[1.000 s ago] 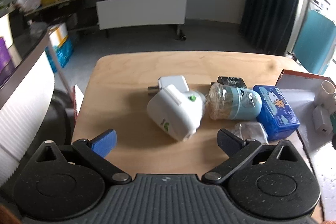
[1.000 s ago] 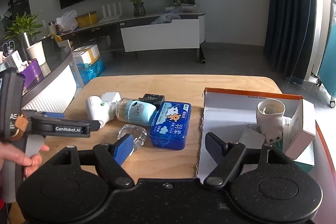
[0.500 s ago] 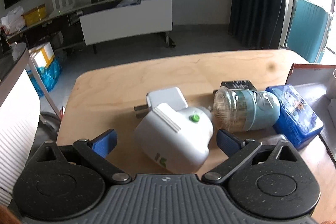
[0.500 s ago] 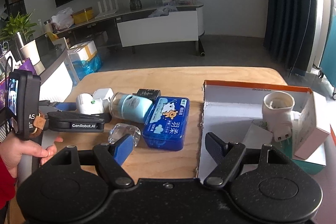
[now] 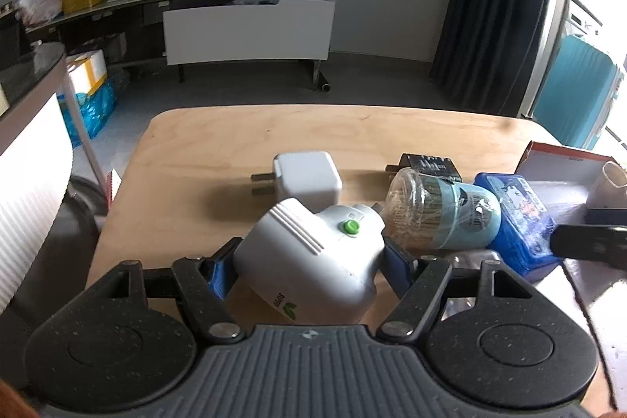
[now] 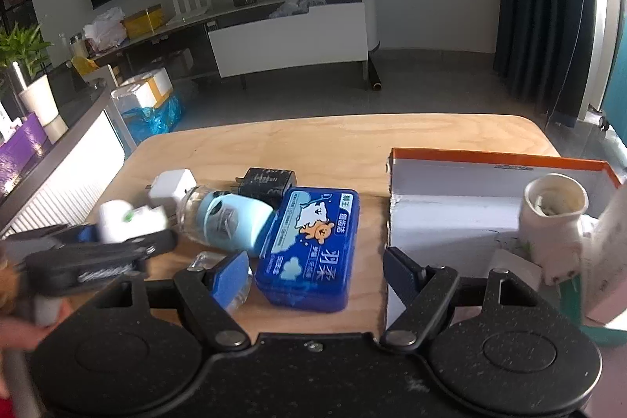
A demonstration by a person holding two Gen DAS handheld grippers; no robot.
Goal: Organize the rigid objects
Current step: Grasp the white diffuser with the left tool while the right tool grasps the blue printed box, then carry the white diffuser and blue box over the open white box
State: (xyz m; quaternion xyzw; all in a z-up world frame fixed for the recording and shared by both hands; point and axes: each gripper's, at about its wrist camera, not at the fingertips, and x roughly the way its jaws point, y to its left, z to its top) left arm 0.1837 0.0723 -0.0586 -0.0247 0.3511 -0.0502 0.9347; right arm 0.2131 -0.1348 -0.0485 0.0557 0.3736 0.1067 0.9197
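Observation:
My left gripper (image 5: 309, 261) is shut on a white plug-in device with a green button (image 5: 313, 257), its blue pads pressed on both sides. That device also shows blurred in the right wrist view (image 6: 129, 220). Beyond it lie a white charger (image 5: 307, 177), a black charger (image 5: 429, 165), a light blue bottle (image 5: 443, 218) on its side and a blue tin (image 5: 517, 222). My right gripper (image 6: 317, 271) is open, above the blue tin (image 6: 309, 241) and a clear plastic piece (image 6: 211, 261).
An open box with an orange rim (image 6: 497, 159) stands at the right on the wooden table (image 6: 352, 140); a white socket adapter (image 6: 554, 214) and other items lie inside. A white low cabinet (image 5: 247, 26) stands across the floor.
My left gripper moved forward around the white plug-in device and closed on it. The right gripper stayed open and shifted slightly.

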